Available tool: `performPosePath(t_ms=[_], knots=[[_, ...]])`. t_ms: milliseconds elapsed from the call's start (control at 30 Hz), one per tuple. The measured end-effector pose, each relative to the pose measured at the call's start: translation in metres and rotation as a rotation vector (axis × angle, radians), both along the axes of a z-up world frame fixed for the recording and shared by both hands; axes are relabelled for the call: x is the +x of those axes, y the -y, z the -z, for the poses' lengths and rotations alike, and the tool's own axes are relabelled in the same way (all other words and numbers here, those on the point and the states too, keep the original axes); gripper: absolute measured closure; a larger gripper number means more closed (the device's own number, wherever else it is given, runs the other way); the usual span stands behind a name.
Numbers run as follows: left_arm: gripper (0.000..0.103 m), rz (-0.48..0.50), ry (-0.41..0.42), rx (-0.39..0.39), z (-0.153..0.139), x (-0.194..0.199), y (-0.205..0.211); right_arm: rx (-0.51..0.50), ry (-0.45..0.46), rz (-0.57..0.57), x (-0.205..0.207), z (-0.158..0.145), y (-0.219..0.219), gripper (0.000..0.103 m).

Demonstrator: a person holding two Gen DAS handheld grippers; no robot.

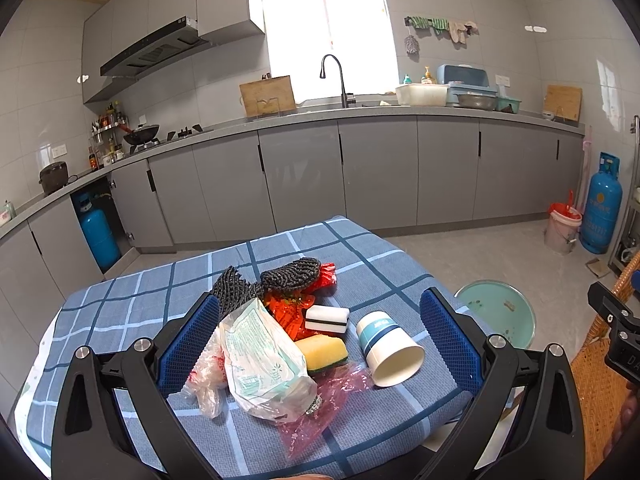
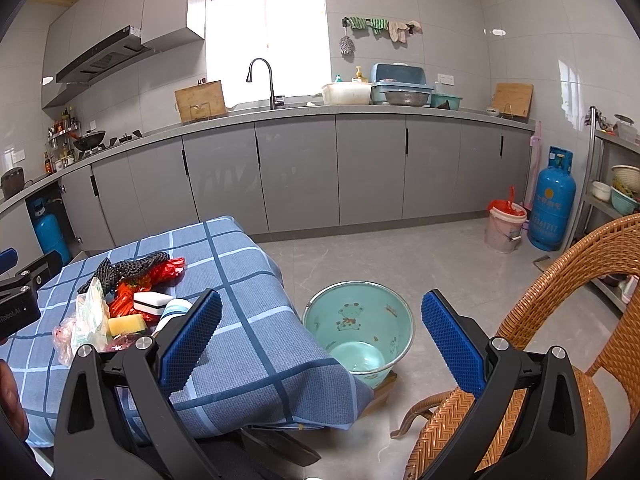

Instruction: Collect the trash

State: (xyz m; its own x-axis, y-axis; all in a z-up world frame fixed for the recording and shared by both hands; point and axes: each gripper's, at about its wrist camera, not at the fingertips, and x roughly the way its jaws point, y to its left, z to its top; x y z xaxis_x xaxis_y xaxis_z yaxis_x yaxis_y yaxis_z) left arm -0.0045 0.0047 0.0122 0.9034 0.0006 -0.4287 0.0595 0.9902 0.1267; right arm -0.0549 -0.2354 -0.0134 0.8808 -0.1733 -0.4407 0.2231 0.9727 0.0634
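Blue-padded and spread wide, the left tool (image 1: 320, 340) holds nothing as it frames the litter on the checked desk (image 1: 384, 432): a crumpled plastic bag (image 1: 260, 364) nearest, a tipped paper cup (image 1: 390, 348) with its mouth toward the camera, red wrappers (image 1: 288, 312) beyond. The right tool (image 2: 322, 344), equally wide and empty, hangs off the desk's right edge above the green bucket (image 2: 356, 328) on the floor, so the left tool looks nearer the litter.

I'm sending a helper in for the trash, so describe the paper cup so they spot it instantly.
Find the blue checked tablecloth. The paper cup lies tipped on its side at the right edge of the trash pile, beside the yellow sponge. It's the only white cup, with teal bands.
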Motion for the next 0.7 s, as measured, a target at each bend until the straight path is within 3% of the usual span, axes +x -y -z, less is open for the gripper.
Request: performPosePath(t_ms=[700], knots=[[0.004, -0.011, 0.008, 0.006, -0.0005, -0.0006, -0.0018, 0.007, 0.003, -0.003, 0.0016, -0.0006, -0.0021, 0.005]])
